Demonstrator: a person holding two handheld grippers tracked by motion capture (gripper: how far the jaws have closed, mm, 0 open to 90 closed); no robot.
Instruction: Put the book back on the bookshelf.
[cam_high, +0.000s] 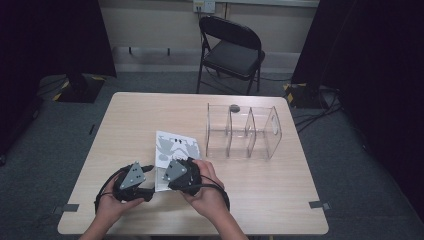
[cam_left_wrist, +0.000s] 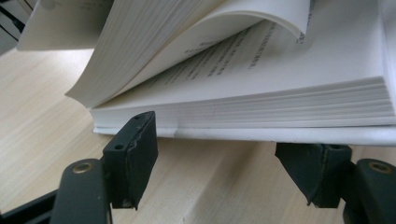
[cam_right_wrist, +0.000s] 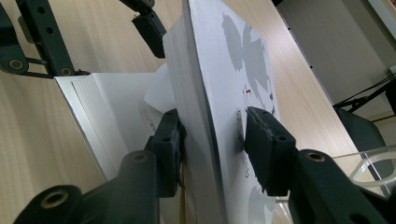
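Note:
A thick white book (cam_high: 172, 145) with grey blotches on its cover lies at the front middle of the table, partly open. My right gripper (cam_right_wrist: 212, 135) is shut on the raised cover (cam_right_wrist: 233, 60) and the stack of pages under it, holding them nearly upright. In the high view, the right gripper (cam_high: 172, 162) is at the book's near edge. My left gripper (cam_left_wrist: 224, 158) stands open at the edge of the lower block of pages (cam_left_wrist: 280, 70), its jaws wide apart and low by the tabletop. Loose pages curl above them. The left gripper (cam_high: 149, 172) sits just left of the right one.
A clear plastic divider rack (cam_high: 243, 131) stands at the back right of the wooden table (cam_high: 125, 115), with a small dark round thing (cam_high: 234, 107) at its far edge. A black folding chair (cam_high: 232, 50) is behind the table.

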